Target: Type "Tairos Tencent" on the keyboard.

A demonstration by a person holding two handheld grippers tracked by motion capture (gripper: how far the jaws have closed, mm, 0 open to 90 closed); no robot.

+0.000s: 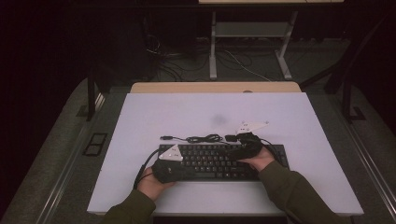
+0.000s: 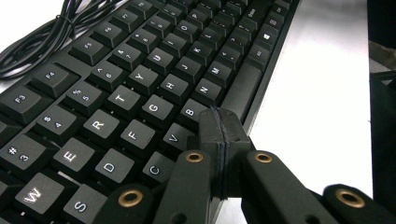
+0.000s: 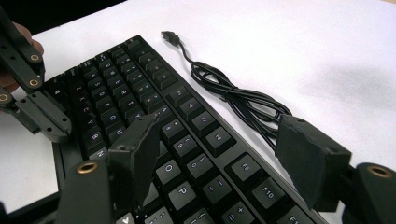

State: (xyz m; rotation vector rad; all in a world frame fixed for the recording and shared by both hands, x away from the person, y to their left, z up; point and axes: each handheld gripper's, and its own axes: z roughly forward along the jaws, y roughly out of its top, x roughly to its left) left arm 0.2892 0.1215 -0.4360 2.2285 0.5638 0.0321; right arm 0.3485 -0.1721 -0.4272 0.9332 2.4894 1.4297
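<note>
A black keyboard (image 1: 210, 161) lies on the white table top (image 1: 187, 112), with its bundled black cable (image 1: 205, 138) and USB plug (image 1: 165, 137) just behind it. My left gripper (image 1: 187, 170) sits low over the keyboard's left half. In the left gripper view its jaws (image 2: 219, 133) are pressed together with nothing between them, tips by the B key and space bar of the keyboard (image 2: 140, 84). My right gripper (image 1: 236, 145) hovers over the right half. Its jaws (image 3: 219, 140) stand apart above the keyboard (image 3: 121, 84), cable (image 3: 243, 102) alongside. The left gripper (image 3: 51, 126) shows farther off.
A wooden table edge (image 1: 215, 87) runs behind the white top. Beyond it stand a metal desk frame (image 1: 250, 32) and loose floor cables (image 1: 187, 60). A faint grey smudge (image 1: 218, 118) marks the white top behind the cable. Dark floor surrounds the table.
</note>
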